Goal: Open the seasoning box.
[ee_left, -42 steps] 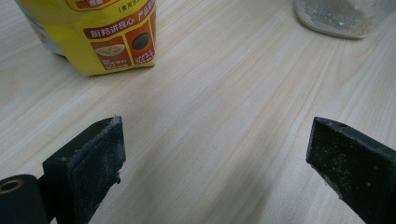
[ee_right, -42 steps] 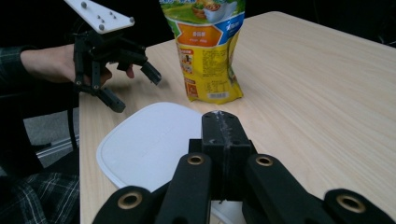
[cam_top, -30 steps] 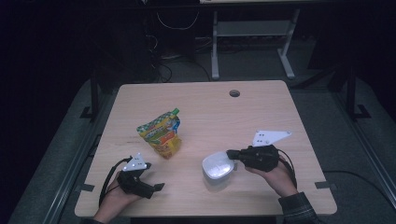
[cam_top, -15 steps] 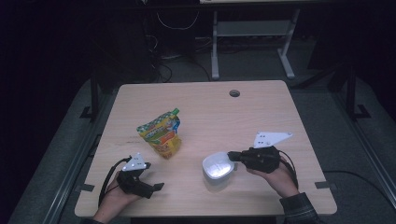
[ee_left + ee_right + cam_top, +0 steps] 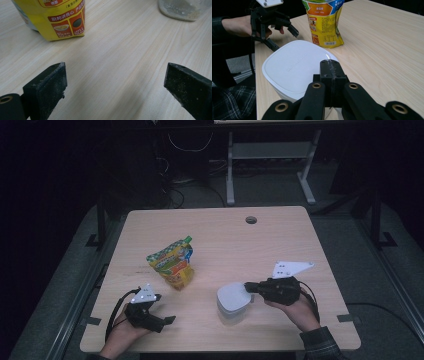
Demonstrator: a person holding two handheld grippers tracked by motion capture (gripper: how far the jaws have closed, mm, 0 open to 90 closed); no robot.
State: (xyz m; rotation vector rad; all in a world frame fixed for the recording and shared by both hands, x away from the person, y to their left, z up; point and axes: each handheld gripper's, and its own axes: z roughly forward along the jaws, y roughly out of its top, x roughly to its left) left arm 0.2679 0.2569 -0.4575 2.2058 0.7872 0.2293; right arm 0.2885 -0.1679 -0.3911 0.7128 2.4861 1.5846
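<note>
High view shows a white lidded container (image 5: 232,299) near the table's (image 5: 280,235) front edge, right of centre. The right gripper (image 5: 248,287) rests its tips on the lid's rim, jaws pressed together with nothing visible between them. Well left, the left gripper (image 5: 162,309) hovers wide open and empty. Behind it stands a yellow snack pouch (image 5: 172,262).

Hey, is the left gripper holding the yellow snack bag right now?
No, the left gripper has its jaws wide apart over bare table, and the snack bag stands beyond them, untouched.
</note>
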